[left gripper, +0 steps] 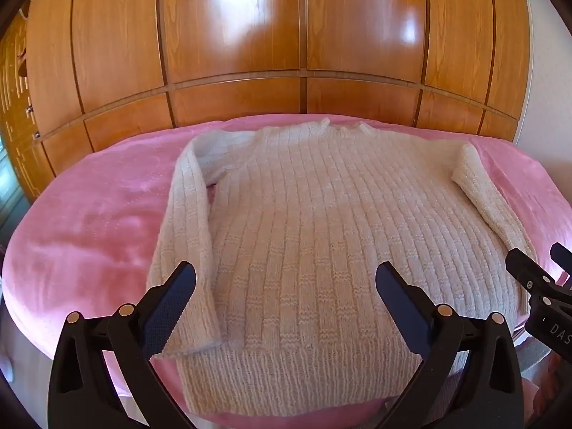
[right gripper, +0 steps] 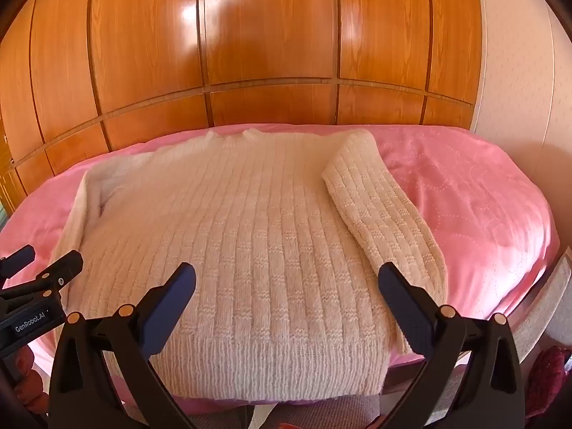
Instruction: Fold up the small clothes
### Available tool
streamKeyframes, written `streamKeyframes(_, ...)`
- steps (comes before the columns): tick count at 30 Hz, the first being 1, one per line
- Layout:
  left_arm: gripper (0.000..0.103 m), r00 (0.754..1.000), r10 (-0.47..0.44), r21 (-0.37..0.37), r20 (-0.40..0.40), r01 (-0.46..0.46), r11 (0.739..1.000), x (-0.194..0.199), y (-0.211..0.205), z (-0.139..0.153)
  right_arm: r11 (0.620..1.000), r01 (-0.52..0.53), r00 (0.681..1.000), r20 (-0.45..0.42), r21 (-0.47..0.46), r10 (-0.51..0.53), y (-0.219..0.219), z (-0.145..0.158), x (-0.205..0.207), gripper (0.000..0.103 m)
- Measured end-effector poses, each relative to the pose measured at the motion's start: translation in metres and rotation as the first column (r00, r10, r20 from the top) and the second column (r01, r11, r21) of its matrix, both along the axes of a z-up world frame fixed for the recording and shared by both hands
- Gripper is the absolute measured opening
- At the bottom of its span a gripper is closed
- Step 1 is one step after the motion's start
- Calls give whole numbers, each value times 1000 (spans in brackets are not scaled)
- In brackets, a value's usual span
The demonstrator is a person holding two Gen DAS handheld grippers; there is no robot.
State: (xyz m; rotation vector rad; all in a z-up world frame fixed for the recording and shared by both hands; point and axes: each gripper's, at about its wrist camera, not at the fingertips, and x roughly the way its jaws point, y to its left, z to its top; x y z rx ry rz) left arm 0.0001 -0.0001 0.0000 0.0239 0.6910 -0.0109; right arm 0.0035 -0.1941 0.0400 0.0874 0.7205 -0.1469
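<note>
A cream ribbed knit sweater lies flat on a pink blanket, neck toward the far wardrobe, hem toward me. Its left sleeve runs down beside the body; its right sleeve lies angled along the right side. My left gripper hovers open above the lower left part of the sweater, nothing between its fingers. My right gripper hovers open over the lower right part, its right finger near the right cuff. Each gripper shows at the edge of the other's view.
A glossy wooden wardrobe stands right behind the bed. A pale wall closes the right side. The blanket's front edge drops off below the hem; a dark red object lies low at the right.
</note>
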Motion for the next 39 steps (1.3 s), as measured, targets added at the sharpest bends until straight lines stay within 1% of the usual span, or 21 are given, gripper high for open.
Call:
streamKeyframes(5, 100, 1000, -1, 8, 8, 1, 1000, 1, -2, 2, 1000, -3, 1000, -3, 6, 3, 0, 2, 2, 101)
streamKeyframes(11, 100, 1000, -3, 1, 6, 3, 1000, -1, -2, 3, 1000, -4, 1000, -2, 7, 4, -2, 6, 2, 101)
streamKeyframes(26, 100, 1000, -1, -8, 2, 1, 1000, -2, -1, -2, 1000, -1, 1000, -14, 7, 1, -3, -4, 3, 101)
streamKeyframes(39, 100, 1000, 2, -9, -6, -2, 1000, -2, -3, -5, 1000, 0, 1000, -22, 11, 1, -3, -5, 4, 101)
